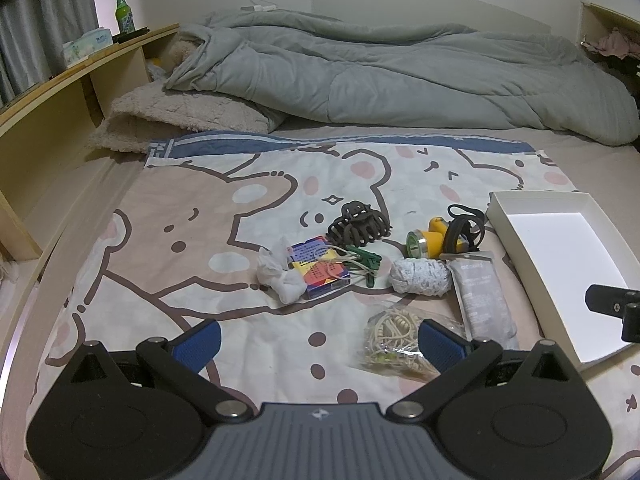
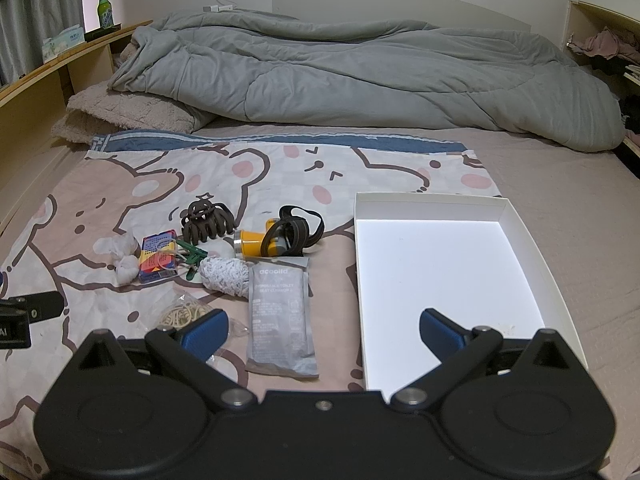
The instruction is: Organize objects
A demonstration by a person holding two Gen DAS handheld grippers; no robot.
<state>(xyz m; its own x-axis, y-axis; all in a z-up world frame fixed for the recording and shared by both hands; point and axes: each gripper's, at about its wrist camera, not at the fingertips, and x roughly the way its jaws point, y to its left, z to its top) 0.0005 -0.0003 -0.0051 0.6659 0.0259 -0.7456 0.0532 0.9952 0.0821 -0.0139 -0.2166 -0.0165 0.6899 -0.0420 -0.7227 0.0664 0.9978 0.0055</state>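
A: Where's the clutter?
B: On the bear blanket (image 2: 120,184), left of the white tray (image 2: 528,240). Hair claw (image 2: 206,222), yellow headlamp (image 2: 256,243) with black strap, card box (image 2: 158,256), green clip (image 2: 190,254), white tissue wads (image 2: 124,258), paper roll (image 2: 224,276), grey pouch (image 2: 280,320), bag of rubber bands (image 2: 184,314).
A: Anything in the tray?
B: Nothing, it sits bare on the bed.
A: Fingers?
B: Left gripper (image 1: 320,340) spread wide, released, hovering with its right finger just over the bands bag. Right gripper (image 2: 322,330) also released, straddling the pouch and the tray's near-left edge.
A: Background?
B: Grey duvet (image 2: 340,76) bunched behind, green bottle (image 2: 104,6) on the shelf.
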